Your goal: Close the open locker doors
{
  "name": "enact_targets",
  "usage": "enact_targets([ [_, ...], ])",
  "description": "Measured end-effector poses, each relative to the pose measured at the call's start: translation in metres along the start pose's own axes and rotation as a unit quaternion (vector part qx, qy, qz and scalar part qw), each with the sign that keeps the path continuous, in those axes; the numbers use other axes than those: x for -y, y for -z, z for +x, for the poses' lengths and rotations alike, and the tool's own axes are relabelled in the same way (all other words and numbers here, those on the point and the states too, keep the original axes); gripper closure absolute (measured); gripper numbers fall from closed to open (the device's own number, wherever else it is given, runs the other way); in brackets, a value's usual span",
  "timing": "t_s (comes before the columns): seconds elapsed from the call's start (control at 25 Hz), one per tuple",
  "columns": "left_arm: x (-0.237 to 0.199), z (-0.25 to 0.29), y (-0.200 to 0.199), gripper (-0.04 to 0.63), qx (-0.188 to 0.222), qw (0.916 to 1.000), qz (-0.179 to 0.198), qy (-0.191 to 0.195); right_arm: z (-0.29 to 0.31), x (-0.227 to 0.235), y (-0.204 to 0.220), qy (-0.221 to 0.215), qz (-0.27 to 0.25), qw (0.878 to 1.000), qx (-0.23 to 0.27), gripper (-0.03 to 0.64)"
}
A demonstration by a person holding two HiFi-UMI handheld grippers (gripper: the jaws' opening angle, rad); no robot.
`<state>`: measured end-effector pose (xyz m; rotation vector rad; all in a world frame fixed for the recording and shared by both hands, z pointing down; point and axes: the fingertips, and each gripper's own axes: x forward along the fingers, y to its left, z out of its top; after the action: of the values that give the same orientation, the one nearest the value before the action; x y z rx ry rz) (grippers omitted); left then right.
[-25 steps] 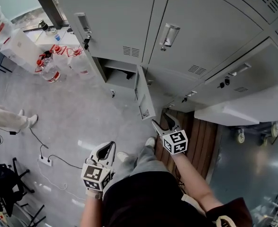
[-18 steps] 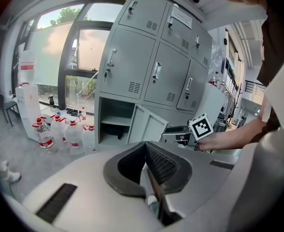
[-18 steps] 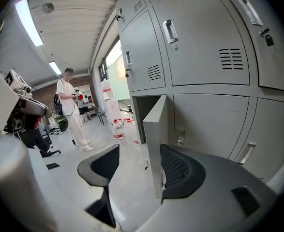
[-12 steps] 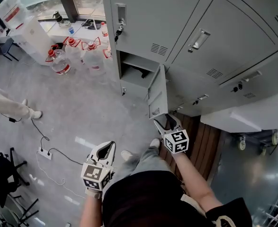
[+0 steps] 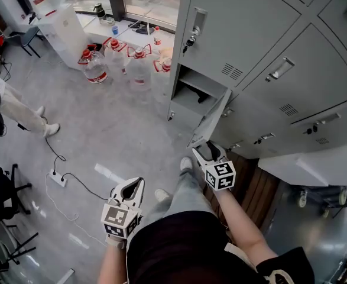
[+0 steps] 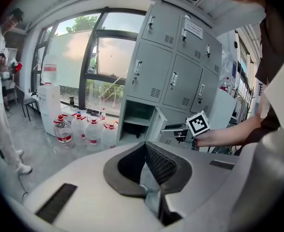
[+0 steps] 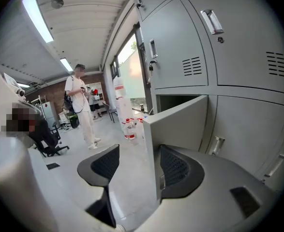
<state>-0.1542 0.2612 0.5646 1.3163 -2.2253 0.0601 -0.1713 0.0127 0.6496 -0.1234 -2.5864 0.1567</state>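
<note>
One low locker (image 5: pixel 192 97) in the grey bank stands open, its door (image 5: pixel 211 120) swung out toward me. My right gripper (image 5: pixel 205 151) is open at the door's free edge. In the right gripper view the door (image 7: pixel 180 122) has its edge between the jaws of the right gripper (image 7: pixel 138 151), close against the right pad (image 7: pixel 173 168). My left gripper (image 5: pixel 132 188) hangs lower left over the floor, shut and holding nothing. The left gripper view shows the left gripper (image 6: pixel 144 148), and beyond it the open locker (image 6: pixel 138 122) and the right gripper's marker cube (image 6: pixel 198 123).
Several large water bottles (image 5: pixel 127 65) stand left of the open locker by a white dispenser (image 5: pixel 62 23). A person in white (image 5: pixel 7 106) stands at far left. A power strip with cable (image 5: pixel 58 179) lies on the floor. Wooden slats (image 5: pixel 257 188) lie under my right arm.
My view has swung left and nearer the lockers. The right gripper has come up to the open door's free edge, now between its jaws. The left gripper has held its place.
</note>
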Motion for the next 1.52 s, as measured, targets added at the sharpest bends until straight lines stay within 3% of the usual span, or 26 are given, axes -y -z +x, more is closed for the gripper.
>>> enact_targets([
  [0.68, -0.081, 0.012, -0.039, 0.577, 0.012, 0.9934, -0.042, -0.106, 0.135, -0.020, -0.077, -0.108, -0.053, 0.993, -0.004, 0.339],
  [1.08, -0.117, 0.029, -0.066, 0.577, 0.022, 0.9818, -0.084, -0.169, 0.208, 0.011, -0.124, -0.127, -0.066, 0.990, -0.007, 0.339],
  [1.52, -0.135, 0.051, -0.084, 0.577, 0.020, 0.9722, -0.106, -0.208, 0.254, 0.057, -0.155, -0.109, -0.071, 0.992, -0.004, 0.339],
])
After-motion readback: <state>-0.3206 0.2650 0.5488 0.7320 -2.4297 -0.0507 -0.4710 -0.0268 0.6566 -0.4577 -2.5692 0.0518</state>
